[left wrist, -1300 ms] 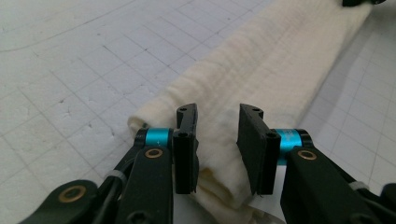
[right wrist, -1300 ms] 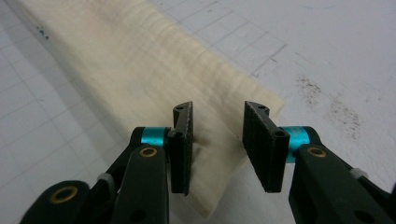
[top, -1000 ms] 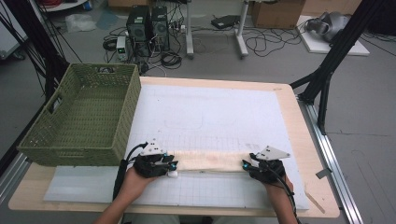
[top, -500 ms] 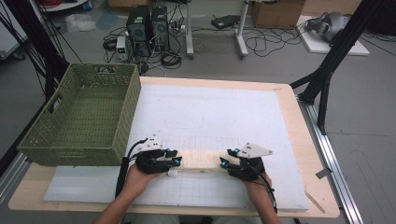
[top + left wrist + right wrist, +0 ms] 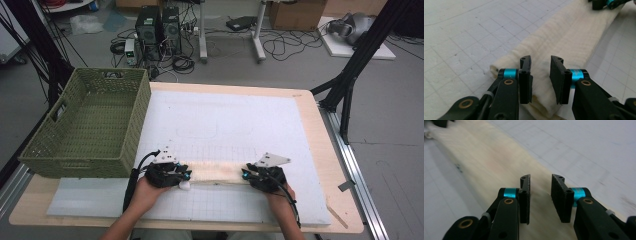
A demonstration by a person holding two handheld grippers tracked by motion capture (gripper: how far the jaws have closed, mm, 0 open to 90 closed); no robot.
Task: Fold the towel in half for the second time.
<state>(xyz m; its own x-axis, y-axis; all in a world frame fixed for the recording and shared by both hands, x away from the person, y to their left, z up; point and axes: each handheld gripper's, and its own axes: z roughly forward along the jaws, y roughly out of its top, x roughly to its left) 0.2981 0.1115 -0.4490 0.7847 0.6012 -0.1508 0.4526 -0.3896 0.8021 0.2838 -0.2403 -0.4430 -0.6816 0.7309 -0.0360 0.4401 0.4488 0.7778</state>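
Since the earlier frame the right gripper [image 5: 246, 174] has slid inward along the cloth [image 5: 215, 172], shortening the span to the left gripper [image 5: 184, 176]. Both pairs of jaws have just been closing, cloth between them, with a gap still showing. The cloth is a cream, ribbed, folded strip on the mat [image 5: 225, 120], near its front edge. The right gripper view is blurred.

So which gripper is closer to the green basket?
The left gripper, at the cloth's end beside the basket; the right gripper sits at the far end.
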